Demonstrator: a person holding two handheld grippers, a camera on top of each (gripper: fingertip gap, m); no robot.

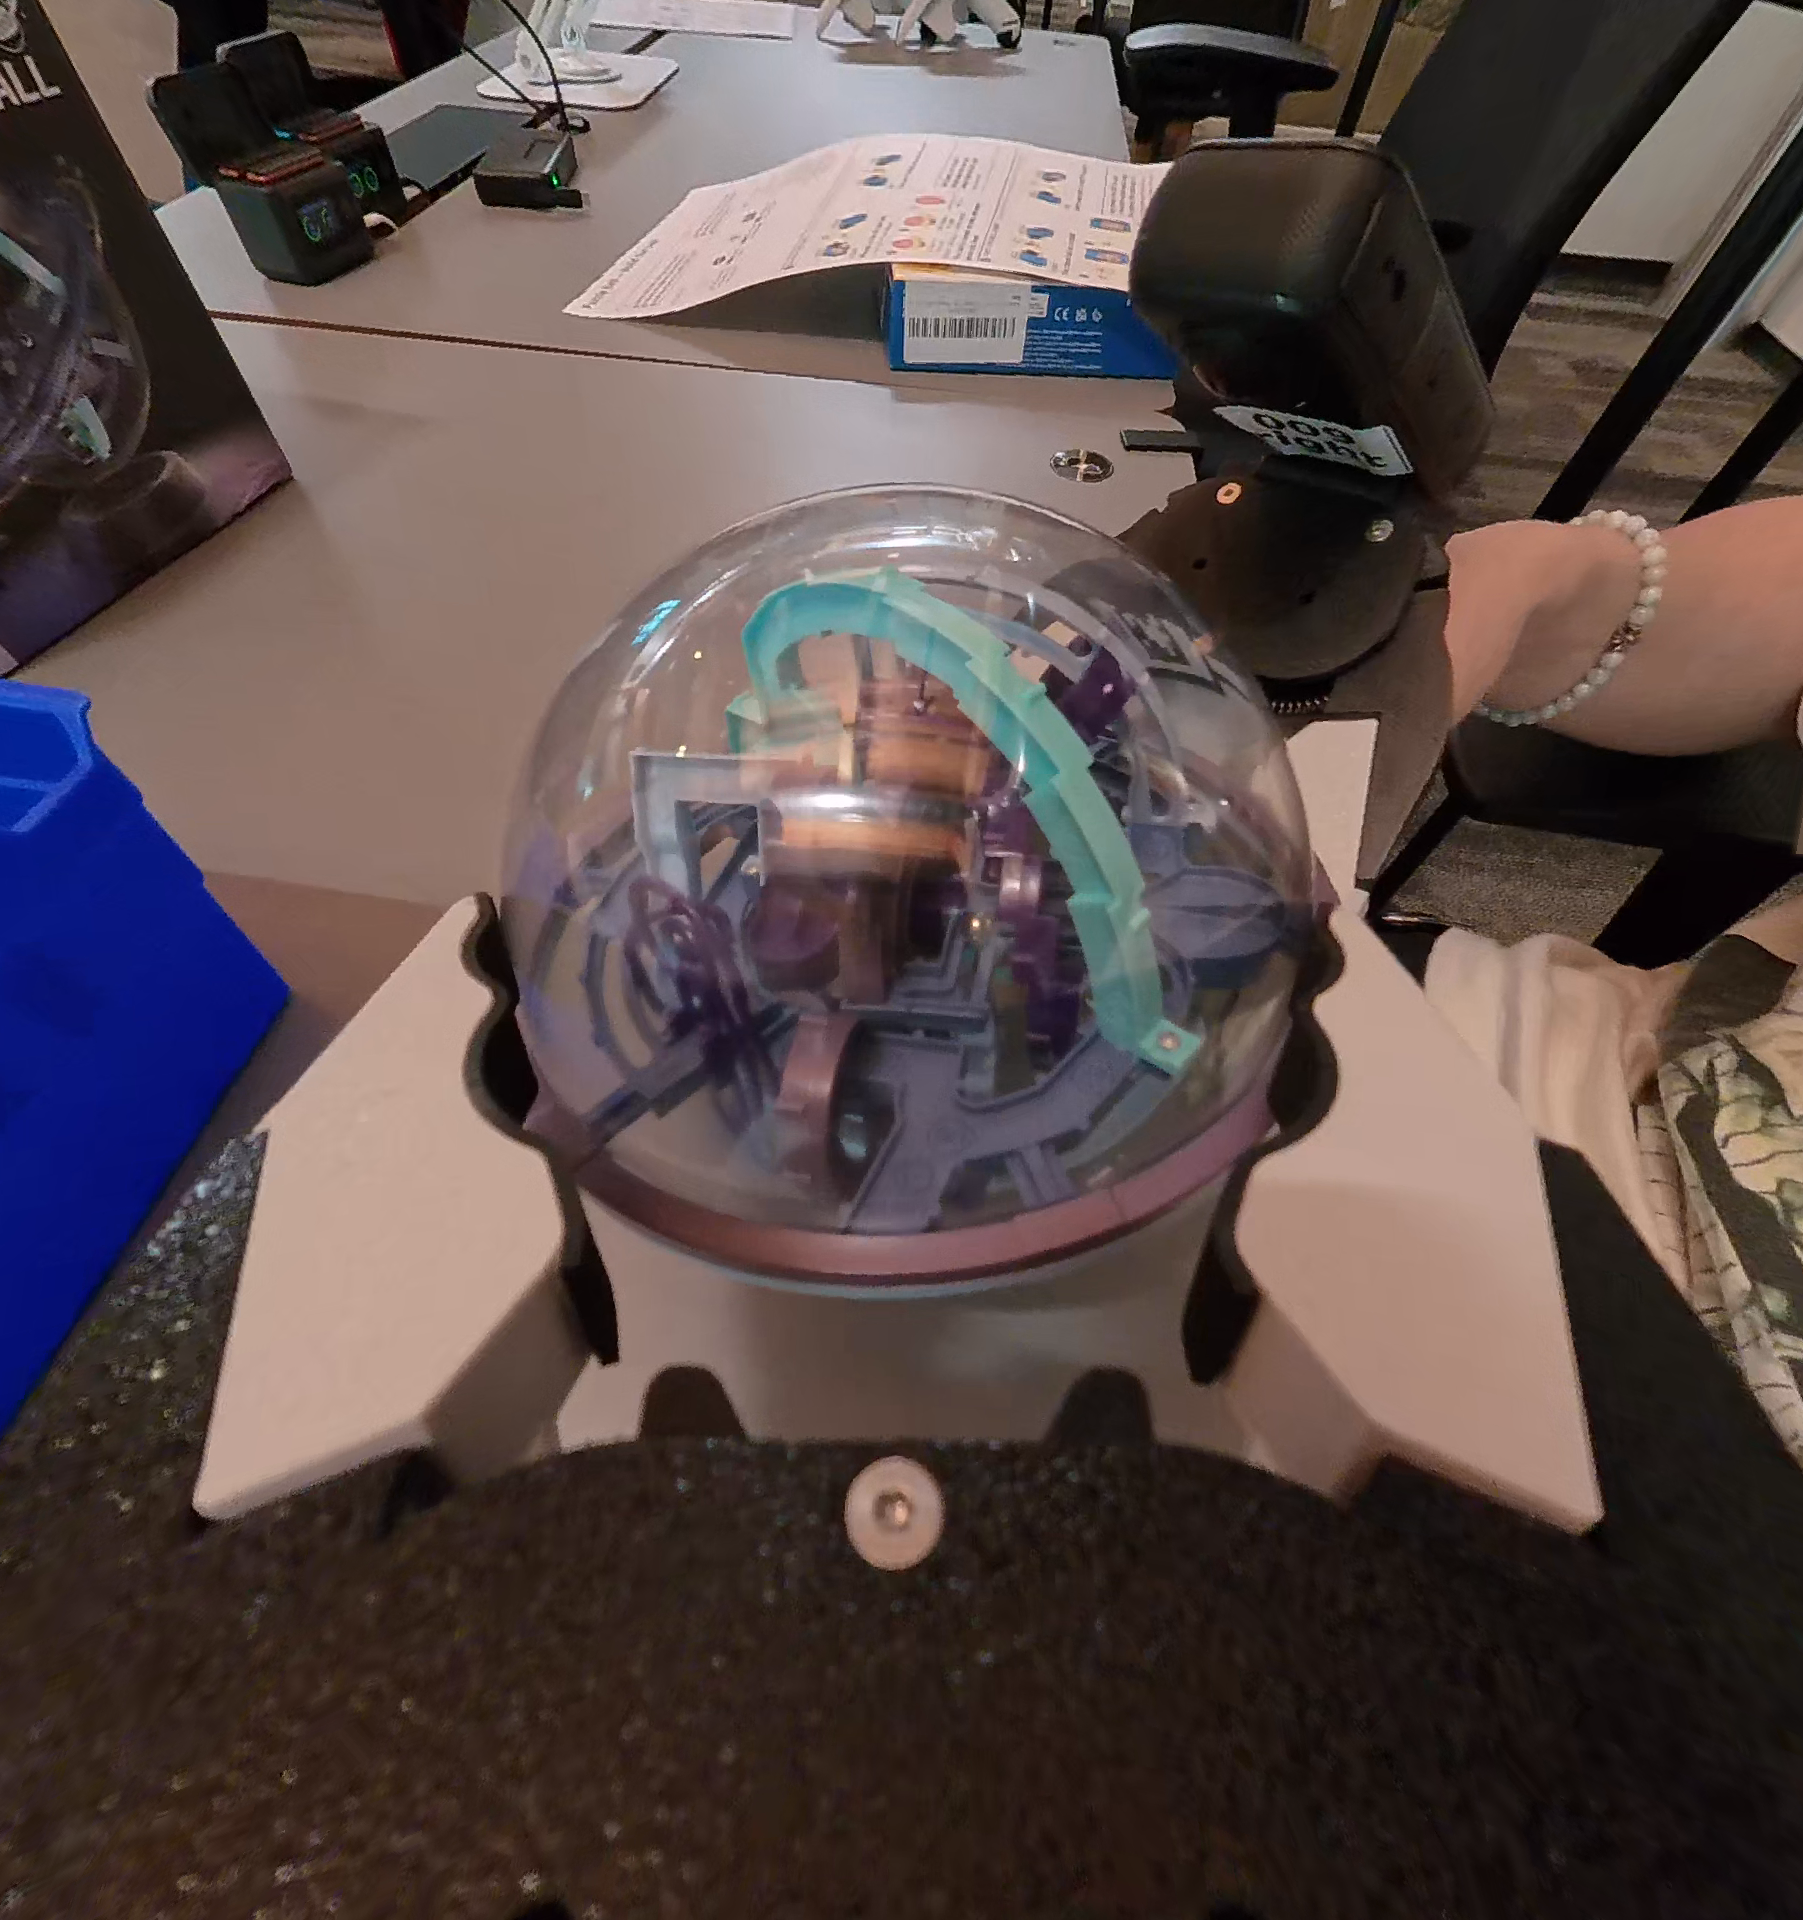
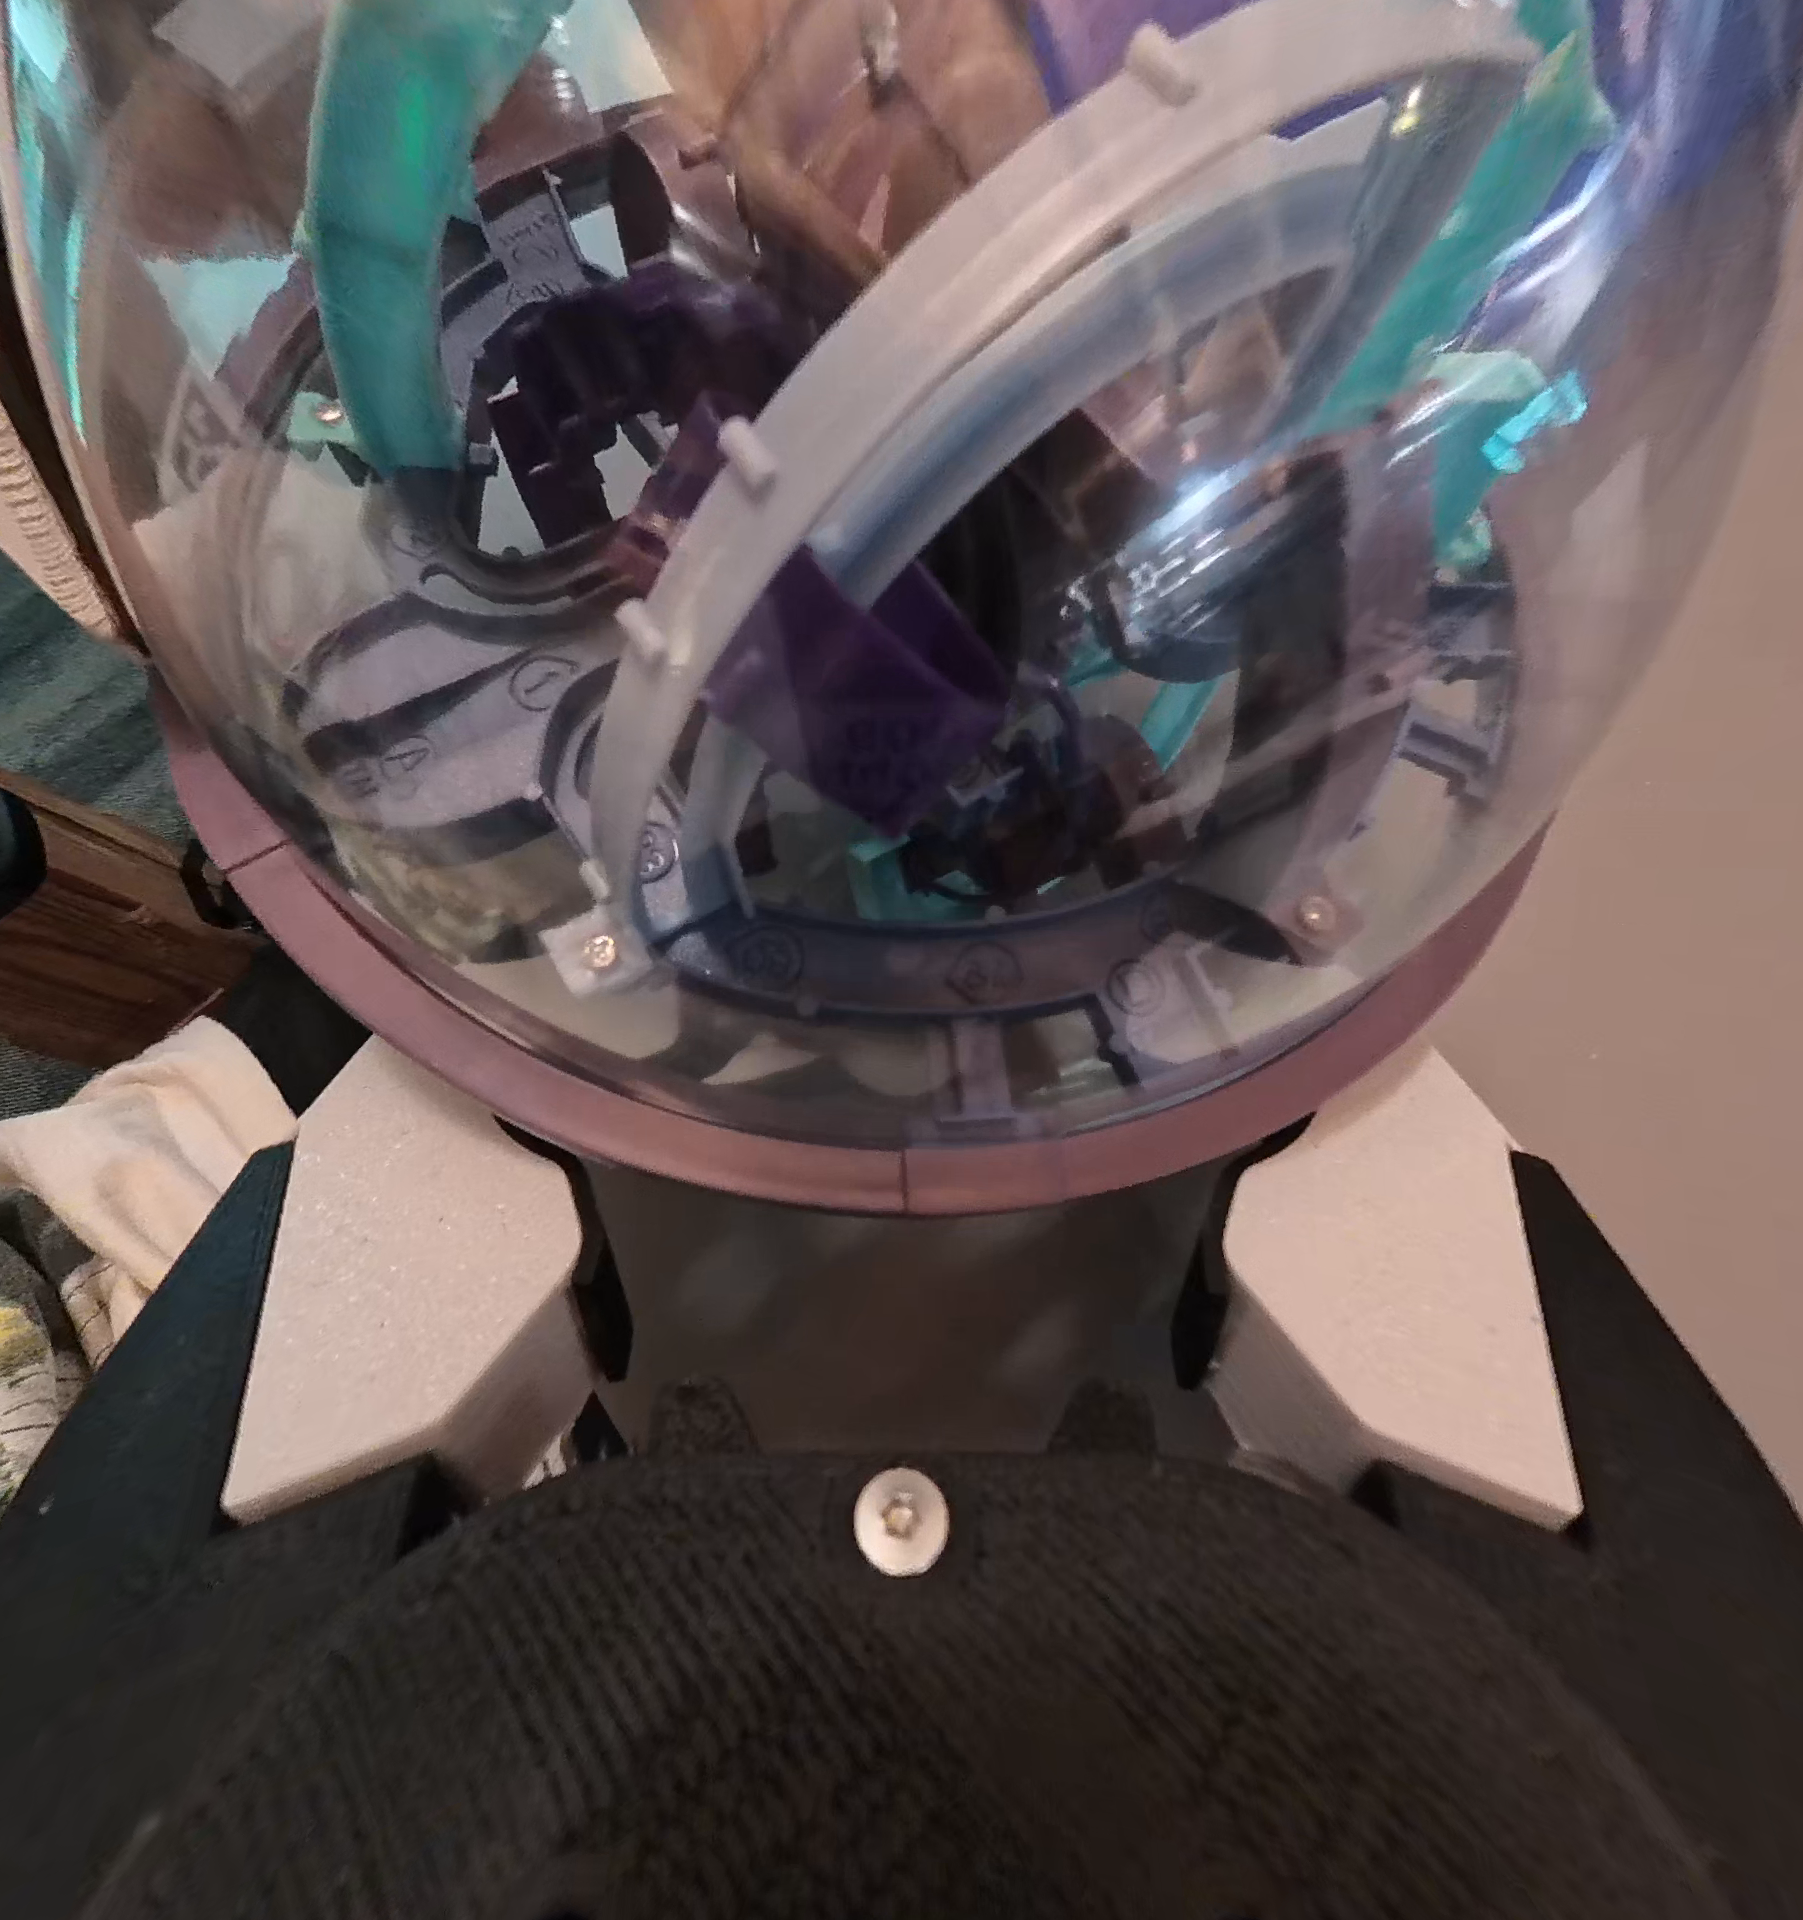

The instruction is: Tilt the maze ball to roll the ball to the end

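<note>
The maze ball [image 1: 902,862] fills the middle of the left wrist view: a clear plastic sphere with a mauve band around its equator, packed with tracks. A turquoise arched rail sweeps from upper centre down to the right, purple loops sit lower left, and tan and grey-blue ramps crowd the core. The small rolling ball inside cannot be picked out.

The left gripper [image 1: 902,1049] is clamped on the sphere, its black scalloped fingers [image 1: 497,1049] pressed against both flanks just above the band, over a grey table [image 1: 461,540].

In the right wrist view the maze ball [image 2: 876,582] looms across the upper frame, tilted, with a pale grey curved rail crossing its centre. The right gripper [image 2: 902,1174] has its white-padded fingers [image 2: 409,1226] spread wide, cradling the sphere's lower edge at the band; whether they truly squeeze it cannot be told.

In the left view, the right gripper [image 1: 1302,436] sits at upper right behind the sphere, held by a hand [image 1: 1520,613] wearing a bead bracelet. A blue bin [image 1: 76,935] sits at left, and a dark printed box [image 1: 66,343] stands at upper left.
</note>
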